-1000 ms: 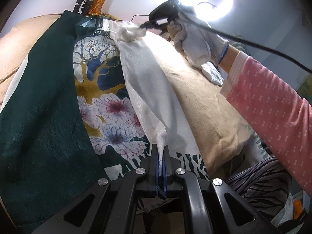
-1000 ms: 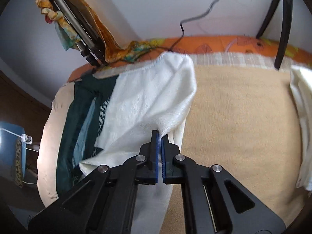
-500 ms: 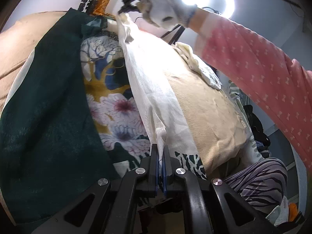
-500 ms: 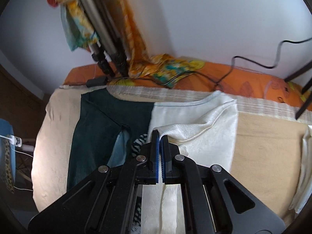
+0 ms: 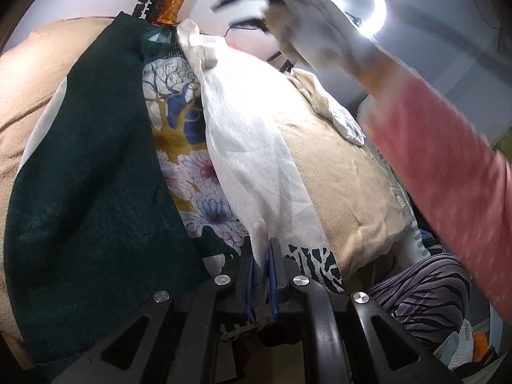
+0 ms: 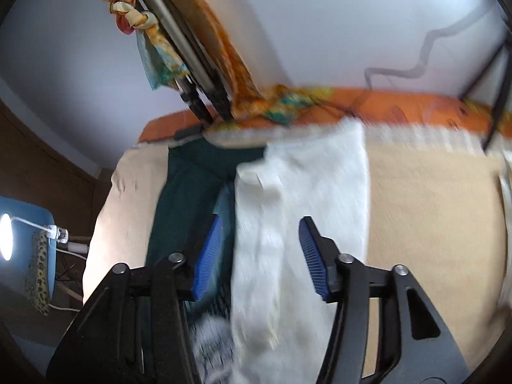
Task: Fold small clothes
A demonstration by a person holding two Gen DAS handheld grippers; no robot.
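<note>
- Presently, the white cloth (image 5: 252, 147) lies lengthwise on the beige blanket (image 5: 339, 185), folded into a long strip, its left edge over a floral cloth (image 5: 188, 172) and a dark green cloth (image 5: 83, 172).
- Left gripper (image 5: 260, 252): fingers nearly together, clamped on the near end of the white cloth. The fabric runs down between the blue pads and fans out beyond the tips.
- Right gripper (image 6: 259, 246): jaws have just been opening and now stand well apart. In the right wrist view the white cloth (image 6: 300, 217) lies below and between the fingers (image 6: 312, 252); neither pad presses on it. The left pad sits over the edge of the dark green cloth (image 6: 188, 198), the right pad over the white cloth's right half. This view is motion-blurred.
- From the left wrist view, the right gripper (image 5: 243, 3) appears blurred, above the far end of the white cloth and clear of it, held by a gloved hand (image 5: 313, 28) on a pink sleeve (image 5: 448, 166).
- Far end of the white cloth is bunched into a small crumple near the tripod (image 5: 150, 0).
- A second pale cloth (image 5: 332, 108) lies apart at the blanket's right edge.
</note>
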